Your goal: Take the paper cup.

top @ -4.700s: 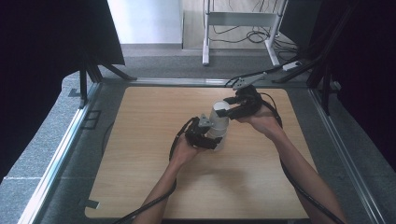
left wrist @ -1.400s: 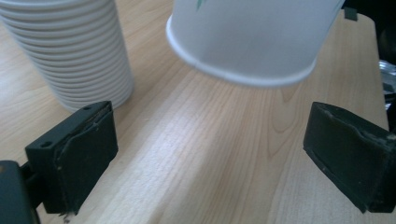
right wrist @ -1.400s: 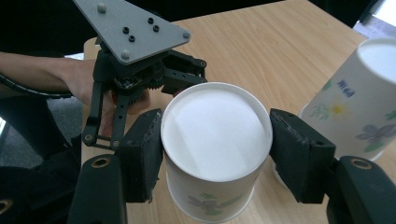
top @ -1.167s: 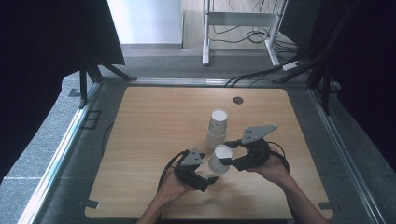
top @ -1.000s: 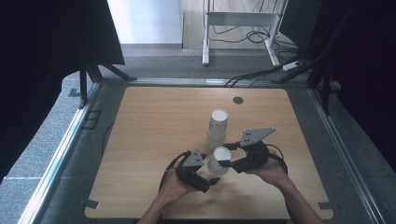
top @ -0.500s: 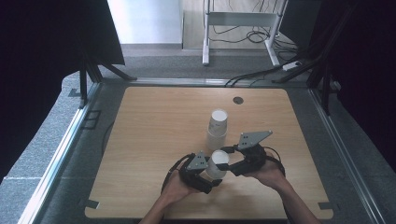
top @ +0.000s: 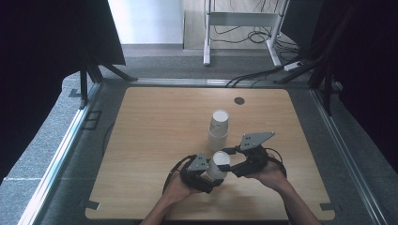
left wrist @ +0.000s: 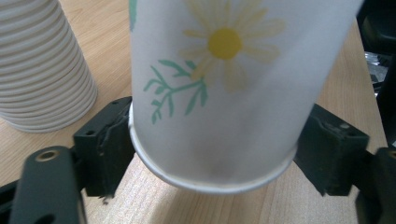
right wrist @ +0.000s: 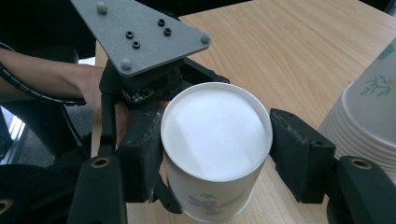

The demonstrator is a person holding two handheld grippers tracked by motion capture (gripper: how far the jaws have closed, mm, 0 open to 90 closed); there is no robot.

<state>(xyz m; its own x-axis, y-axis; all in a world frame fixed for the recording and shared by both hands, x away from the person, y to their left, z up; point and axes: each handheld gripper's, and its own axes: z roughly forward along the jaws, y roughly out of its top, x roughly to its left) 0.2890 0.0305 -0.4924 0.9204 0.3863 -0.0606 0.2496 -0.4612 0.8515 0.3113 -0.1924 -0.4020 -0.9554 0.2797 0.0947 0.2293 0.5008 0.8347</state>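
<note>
Right now a single paper cup [top: 219, 165] is hanging just above the tabletop [top: 150, 136], near the person's edge, held up between the 2 tools with its flat white end facing upward. The right tool [top: 231, 162] is clamping it: in the right gripper view its 2 black jaws are sitting against opposite sides of the cup just under that white end. The left tool [top: 212, 176] is coming in from the other side. Its jaws have just been closing with the cup between them, and in the left gripper view both pads are now looking as if they are meeting the wall beside the cup's near rim, below the printed daisy. A stack of cups [top: 218, 127] is standing upside down a little farther up the tabletop, near the held cup but apart from it.

Judging from its thin printed paper, the cup is going to be very light and easy to crush. The wall is probably giving way under any firm squeeze, while the rim and the base ring are staying stiffer. Taking hold close to either end, with only a light pinch across the full width, is looking like the safest choice. The smooth coated surface may be letting it slip or twist if the 2 tools are pulling against each other.
</note>
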